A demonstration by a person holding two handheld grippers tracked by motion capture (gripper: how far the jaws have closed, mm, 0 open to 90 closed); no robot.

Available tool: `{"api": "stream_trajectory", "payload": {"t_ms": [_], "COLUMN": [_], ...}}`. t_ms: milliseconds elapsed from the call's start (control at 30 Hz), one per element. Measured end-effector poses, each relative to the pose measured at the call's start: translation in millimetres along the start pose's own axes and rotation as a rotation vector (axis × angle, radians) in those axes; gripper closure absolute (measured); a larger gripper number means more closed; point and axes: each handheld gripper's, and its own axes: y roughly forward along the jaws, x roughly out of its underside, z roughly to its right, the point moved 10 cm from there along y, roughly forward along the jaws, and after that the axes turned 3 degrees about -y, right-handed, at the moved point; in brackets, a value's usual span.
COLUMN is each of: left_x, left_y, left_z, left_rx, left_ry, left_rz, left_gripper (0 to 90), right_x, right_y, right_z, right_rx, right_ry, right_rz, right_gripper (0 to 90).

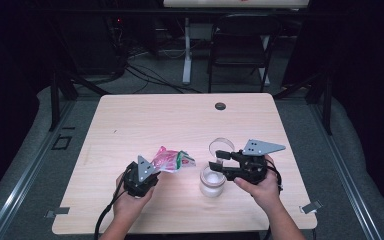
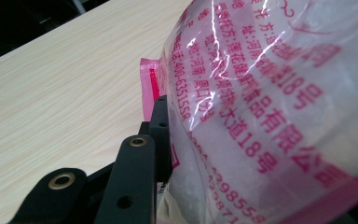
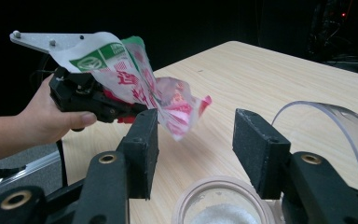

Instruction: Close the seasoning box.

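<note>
On pale wood-grain table [image 1: 145,120], crinkly clear-pink bag [image 1: 171,160], round jar [image 1: 212,181].

Lab: black curtains, floor cables [image 1: 145,75], lone desk [image 1: 180,120], folding chair [image 1: 242,42]

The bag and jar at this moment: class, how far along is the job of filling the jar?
Done: the jar stands open, its clear lid resting on the table behind it, and white granules already lie inside. In hand: the left hand-held gripper holds the pink printed bag lifted beside the jar; the right hand-held gripper hangs open over the jar's mouth. Left, probably: more pouring and putting the lid on.
</note>
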Motion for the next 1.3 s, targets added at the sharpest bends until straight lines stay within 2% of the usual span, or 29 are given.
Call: {"api": "stream_trajectory", "payload": {"t_ms": [367,600,767,867,1033,1300], "left_x": [16.3,30.0,38.1,44.3,55.5,68.7], "left_y": [-22.1,-33.3,-39.4,-41.0,-39.3,-36.0], "left_z": [-41.9,-62.6,-74.9,-81.5,-91.8,-102.4], "left_rx": [-0.082,-0.123,-0.149,-0.17,-0.202,-0.229], "left_ry": [-0.054,-0.08,-0.119,-0.125,-0.151,-0.208], "left_rz": [-0.001,-0.013,-0.008,-0.015,-0.028,-0.038], "left_gripper": [71.3,71.3,71.3,71.3,71.3,71.3], "right_x": [1.6,2.5,2.9,3.1,3.6,6.2], "right_y": [0.2,-0.1,0.6,0.3,-0.2,0.9], "right_z": [1.6,2.4,2.3,3.3,6.5,6.9], "right_rx": [0.021,0.027,0.032,0.038,0.052,0.047], "right_ry": [-0.007,-0.001,-0.004,-0.002,0.013,0.007], "right_rz": [-0.009,-0.007,-0.01,-0.01,-0.004,-0.016], "right_gripper": [49.8,49.8,47.9,47.2,46.9,46.1]}}
